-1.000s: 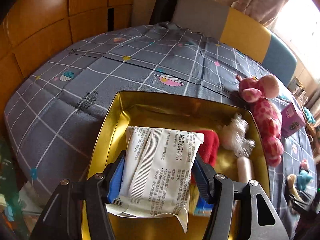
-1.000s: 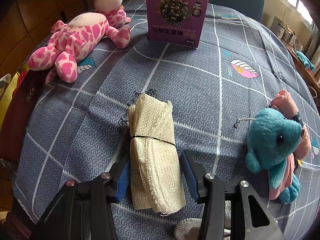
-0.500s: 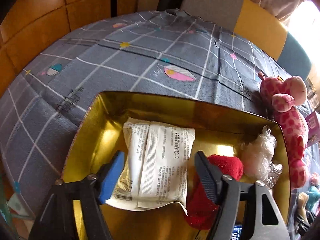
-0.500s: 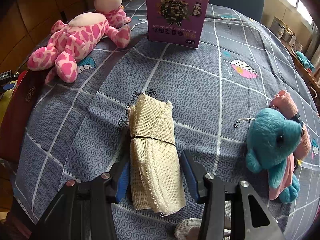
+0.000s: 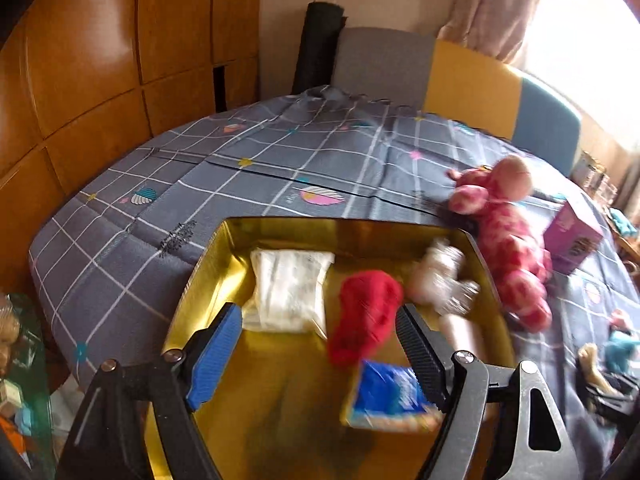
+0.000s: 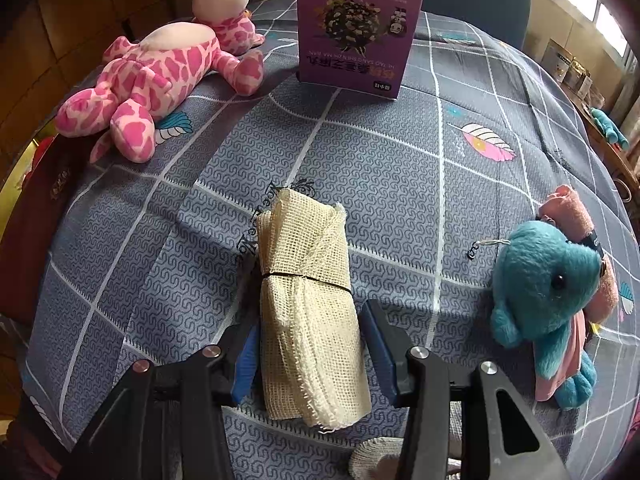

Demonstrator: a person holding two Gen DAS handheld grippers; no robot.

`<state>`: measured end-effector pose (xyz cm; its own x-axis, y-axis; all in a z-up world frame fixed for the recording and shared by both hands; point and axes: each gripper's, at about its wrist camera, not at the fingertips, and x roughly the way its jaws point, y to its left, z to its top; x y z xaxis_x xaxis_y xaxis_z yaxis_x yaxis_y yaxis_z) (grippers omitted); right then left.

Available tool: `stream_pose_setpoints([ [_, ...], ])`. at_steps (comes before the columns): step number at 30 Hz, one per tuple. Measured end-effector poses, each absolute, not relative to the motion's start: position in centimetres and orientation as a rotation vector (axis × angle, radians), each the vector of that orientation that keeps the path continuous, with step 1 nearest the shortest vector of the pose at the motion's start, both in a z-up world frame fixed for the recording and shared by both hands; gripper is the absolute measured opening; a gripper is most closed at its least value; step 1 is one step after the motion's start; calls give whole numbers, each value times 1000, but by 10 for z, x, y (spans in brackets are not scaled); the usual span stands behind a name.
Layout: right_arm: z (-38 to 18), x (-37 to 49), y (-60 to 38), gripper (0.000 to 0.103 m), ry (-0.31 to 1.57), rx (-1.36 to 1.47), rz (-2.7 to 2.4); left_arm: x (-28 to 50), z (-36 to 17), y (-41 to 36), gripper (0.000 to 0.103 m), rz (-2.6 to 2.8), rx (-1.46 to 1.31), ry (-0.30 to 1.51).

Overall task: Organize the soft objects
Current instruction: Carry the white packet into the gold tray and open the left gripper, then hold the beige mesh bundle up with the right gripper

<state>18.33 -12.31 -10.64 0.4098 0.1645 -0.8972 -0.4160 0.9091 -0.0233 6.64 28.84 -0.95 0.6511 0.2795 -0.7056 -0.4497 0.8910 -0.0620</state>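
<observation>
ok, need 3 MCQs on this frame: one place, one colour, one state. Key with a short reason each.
1. Where is the white packet?
A. on the quilt
B. in the gold tin
C. on the purple box

2. What colour is the plush near the right gripper?
A. teal
B. yellow
C. black

3. What lies between the right gripper's fingers?
A. nothing
B. the mesh cloth roll
C. a pink plush

Key: 1 B, it lies inside the tin's walls; 2 A, teal fur with a pink garment; 3 B, the roll lies on the quilt between both pads.
</observation>
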Motion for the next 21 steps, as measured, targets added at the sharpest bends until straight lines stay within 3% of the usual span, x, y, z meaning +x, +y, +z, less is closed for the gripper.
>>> stream_pose_setpoints([
  [21,-104,172,-122,43,1054,-276,334,9,-7,221,80,346,-184,745],
])
